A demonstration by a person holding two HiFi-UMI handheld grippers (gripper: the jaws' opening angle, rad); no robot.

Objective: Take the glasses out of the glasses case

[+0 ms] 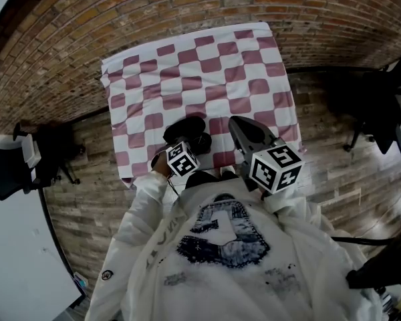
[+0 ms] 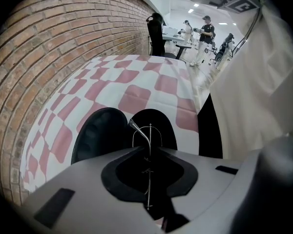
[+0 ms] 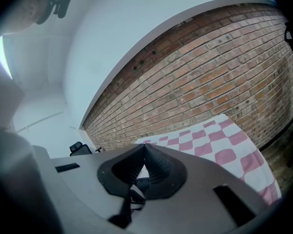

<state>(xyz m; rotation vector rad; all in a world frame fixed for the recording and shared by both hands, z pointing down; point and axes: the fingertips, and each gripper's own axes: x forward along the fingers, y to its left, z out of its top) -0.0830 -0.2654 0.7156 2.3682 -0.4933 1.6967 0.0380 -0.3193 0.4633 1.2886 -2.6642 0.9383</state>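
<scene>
A black glasses case (image 1: 186,131) lies open near the front edge of the checkered table (image 1: 200,65). In the left gripper view its lid (image 2: 100,130) and its base (image 2: 158,123) spread side by side. My left gripper (image 1: 190,146) points steeply down over the case. Its tips (image 2: 149,147) are shut on the thin metal-framed glasses (image 2: 139,130), which stand edge-on between the pads above the base. My right gripper (image 1: 232,121) hovers just right of the case with its tips (image 3: 145,146) together and nothing between them.
The red-and-white cloth (image 3: 224,145) covers a small table against a brick wall (image 3: 210,67). Black office chairs stand at the left (image 1: 13,169) and right (image 1: 377,109). Several people (image 2: 205,33) stand far off by desks. The person's white sleeve (image 2: 254,96) hangs close beside the left gripper.
</scene>
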